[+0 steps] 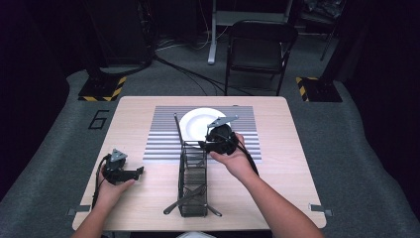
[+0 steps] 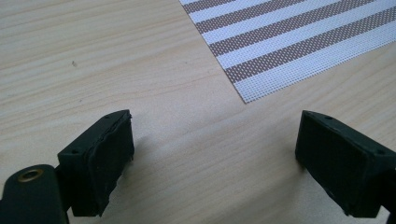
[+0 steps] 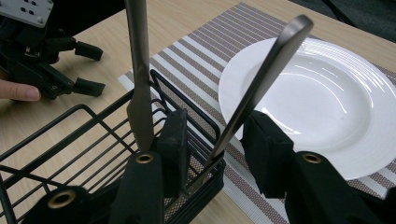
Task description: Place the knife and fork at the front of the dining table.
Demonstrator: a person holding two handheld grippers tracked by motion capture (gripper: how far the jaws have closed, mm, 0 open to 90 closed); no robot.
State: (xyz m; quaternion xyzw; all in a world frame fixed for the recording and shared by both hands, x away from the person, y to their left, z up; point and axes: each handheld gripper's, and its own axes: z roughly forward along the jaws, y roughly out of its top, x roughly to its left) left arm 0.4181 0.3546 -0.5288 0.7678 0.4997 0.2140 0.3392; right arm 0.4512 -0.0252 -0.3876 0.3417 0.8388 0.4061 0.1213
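A: In the high view, where did the right gripper [image 1: 207, 144] sit?
B: At the far end of the wire caddy [image 1: 193, 182], beside the white plate [image 1: 195, 121]; a utensil handle [image 1: 177, 128] rose from it, leaning away.

A: The left gripper view?
B: The left gripper [image 2: 212, 154] had its fingers wide over bare tabletop [image 2: 93, 60], near the striped mat [image 2: 289, 37].

A: The right gripper view?
B: A grey handle [image 3: 261, 88] stood between narrowed fingers [image 3: 266, 149], long axis slanting up toward the plate; whether they gripped it, I can't tell. A second handle [image 3: 139, 70] stood near upright
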